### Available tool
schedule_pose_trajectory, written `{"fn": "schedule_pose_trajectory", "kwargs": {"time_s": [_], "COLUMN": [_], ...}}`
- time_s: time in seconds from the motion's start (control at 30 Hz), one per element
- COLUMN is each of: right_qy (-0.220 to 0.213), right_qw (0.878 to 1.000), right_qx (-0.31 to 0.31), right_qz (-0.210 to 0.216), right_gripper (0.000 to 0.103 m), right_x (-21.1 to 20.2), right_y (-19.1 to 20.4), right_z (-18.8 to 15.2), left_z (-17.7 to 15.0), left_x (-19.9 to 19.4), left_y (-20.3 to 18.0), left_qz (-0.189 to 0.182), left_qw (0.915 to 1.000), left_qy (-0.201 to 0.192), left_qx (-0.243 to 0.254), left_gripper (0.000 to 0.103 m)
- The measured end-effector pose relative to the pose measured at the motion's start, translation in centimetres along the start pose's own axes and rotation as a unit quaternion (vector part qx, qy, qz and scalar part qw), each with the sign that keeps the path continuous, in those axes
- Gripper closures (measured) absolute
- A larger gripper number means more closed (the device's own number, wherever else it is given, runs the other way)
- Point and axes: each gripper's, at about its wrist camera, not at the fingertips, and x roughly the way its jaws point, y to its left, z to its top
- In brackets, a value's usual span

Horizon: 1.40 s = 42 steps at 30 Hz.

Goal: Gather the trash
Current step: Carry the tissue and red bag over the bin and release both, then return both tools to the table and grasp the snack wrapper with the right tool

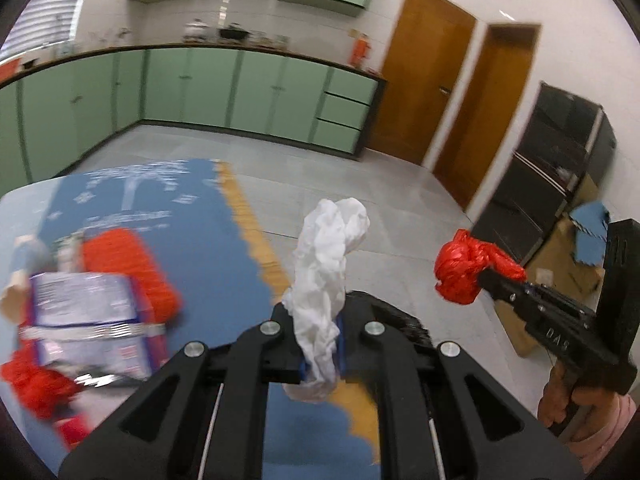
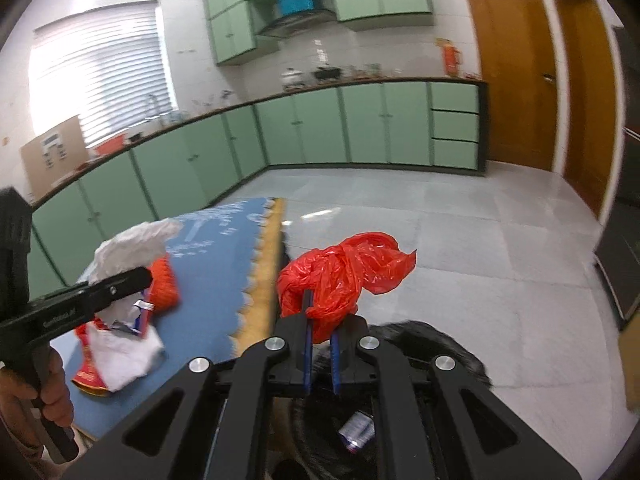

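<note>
Crumpled white paper (image 1: pixel 326 280) stands up between the blue pads of our left gripper (image 1: pixel 320 354), clamped at its lower part, its top flaring above the fingers. Our right gripper (image 2: pixel 320 354) is closed on a knotted red plastic bag (image 2: pixel 340 276), pinched at its lower edge, the loose end trailing to the right. Both pieces of trash are held in the air, clear of the table. From the left wrist view, the red bag (image 1: pixel 466 270) hangs at the tip of the right gripper (image 1: pixel 486 278), to the right of the white paper and apart from it. From the right wrist view, the white paper (image 2: pixel 124 252) shows behind the left gripper (image 2: pixel 138 276).

Below the right gripper sits a black-lined bin (image 2: pixel 432 364), its opening directly under the red bag; a small blue and silver wrapper (image 2: pixel 357 432) lies inside.

To the left, more litter remains on the blue foam mat (image 1: pixel 208 240) with its yellow scalloped edge: an orange mesh bundle (image 1: pixel 132 268), a blue and white foil packet (image 1: pixel 84 312), red scraps (image 1: pixel 36 388); motion blur hides finer detail. Beyond lie grey floor tiles (image 2: pixel 460 248), green cabinets (image 2: pixel 360 124) and wooden doors (image 2: pixel 516 72).
</note>
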Motion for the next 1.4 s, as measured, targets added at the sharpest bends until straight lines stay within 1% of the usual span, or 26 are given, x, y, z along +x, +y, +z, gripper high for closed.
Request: {"fn": "schedule_pose_trajectory", "kwargs": {"time_s": [0.1,0.2,0.27,0.33,0.37,0.43,0.47,0.5,0.53,0.6,0.67,0.73,0.83,0.87,0.9,0.93,1.0,1.07,1.1,1.17,1.2,1.3,1.4], "right_qy": [0.01,0.025,0.032,0.039,0.041,0.048,0.049,0.051,0.051,0.049,0.046,0.044,0.039,0.036,0.033,0.031,0.021,0.011,0.006,-0.001,-0.003,-0.005,-0.002], "right_qw": [1.0,0.999,0.998,0.997,0.996,0.996,0.995,0.995,0.995,0.994,0.994,0.994,0.995,0.995,0.995,0.996,0.997,0.998,0.998,0.999,1.0,1.0,0.998], "right_qx": [0.011,0.023,0.034,0.043,0.047,0.048,0.049,0.052,0.053,0.058,0.059,0.059,0.059,0.058,0.057,0.055,0.05,0.043,0.039,0.031,0.027,0.011,-0.008], "right_qz": [-0.021,-0.038,-0.044,-0.05,-0.056,-0.062,-0.068,-0.07,-0.07,-0.075,-0.076,-0.076,-0.073,-0.072,-0.071,-0.069,-0.063,-0.053,-0.046,-0.027,-0.015,0.019,0.059], "right_gripper": [0.096,0.096,0.096,0.096,0.096,0.094,0.092,0.092,0.09,0.076,0.072,0.071,0.066,0.063,0.057,0.054,0.043,0.036,0.031,0.023,0.021,0.017,0.015], "right_x": [0.0,0.1,0.3,0.6,0.6,1.0,1.2,1.4,1.3,1.5,1.4,1.3,0.9,0.8,0.7,0.7,0.5,0.5,0.5,0.6,0.8,1.5,2.6], "right_y": [-2.0,-3.9,-5.0,-5.9,-6.1,-6.5,-6.7,-7.0,-7.0,-7.2,-7.1,-6.9,-6.5,-6.5,-6.2,-6.1,-5.1,-4.1,-3.4,-1.8,-1.0,1.6,5.1], "right_z": [-0.9,-2.0,-2.6,-3.1,-3.2,-3.2,-3.3,-3.4,-3.4,-3.3,-3.2,-3.2,-3.0,-2.9,-2.7,-2.5,-1.7,-1.2,-0.9,-0.3,0.0,0.6,1.0], "left_z": [-0.1,-0.5,-0.9,-1.2,-1.3,-1.4,-1.5,-1.4,-1.5,-1.5,-1.3,-1.1,-0.8,-0.7,-0.6,-0.5,-0.3,-0.1,-0.1,-0.3,-0.3,-0.7,-1.6], "left_x": [3.2,5.4,6.7,8.0,8.6,9.3,9.6,9.6,9.6,9.7,9.4,9.2,8.2,7.8,7.4,6.7,5.5,3.7,2.9,0.9,0.2,-2.7,-5.9], "left_y": [-2.7,-4.8,-5.6,-6.0,-6.2,-6.5,-6.5,-6.3,-6.3,-6.1,-6.1,-6.1,-5.8,-5.6,-5.2,-4.8,-4.1,-2.8,-2.2,-0.3,0.5,3.6,7.5], "left_qz": [-0.028,-0.053,-0.065,-0.072,-0.072,-0.07,-0.068,-0.068,-0.066,-0.067,-0.066,-0.065,-0.06,-0.057,-0.054,-0.046,-0.032,-0.01,0.002,0.035,0.046,0.099,0.16], "left_qw": [0.9992,0.9973,0.9959,0.9945,0.9941,0.9936,0.9935,0.9936,0.9937,0.9936,0.9938,0.9942,0.9953,0.9958,0.9963,0.9971,0.9983,0.9993,0.9995,0.9992,0.9988,0.9949,0.9862], "left_qy": [0.021,0.039,0.051,0.066,0.071,0.078,0.079,0.08,0.079,0.081,0.08,0.076,0.066,0.062,0.058,0.051,0.04,0.024,0.016,0.001,-0.004,-0.023,-0.037], "left_qx": [0.019,0.031,0.035,0.039,0.04,0.044,0.044,0.044,0.043,0.043,0.041,0.04,0.036,0.035,0.034,0.032,0.03,0.027,0.025,0.018,0.015,0.001,-0.022], "left_gripper": [0.094,0.094,0.093,0.089,0.087,0.077,0.067,0.062,0.061,0.056,0.054,0.053,0.05,0.048,0.046,0.045,0.042,0.039,0.037,0.035,0.034,0.031,0.031]}}
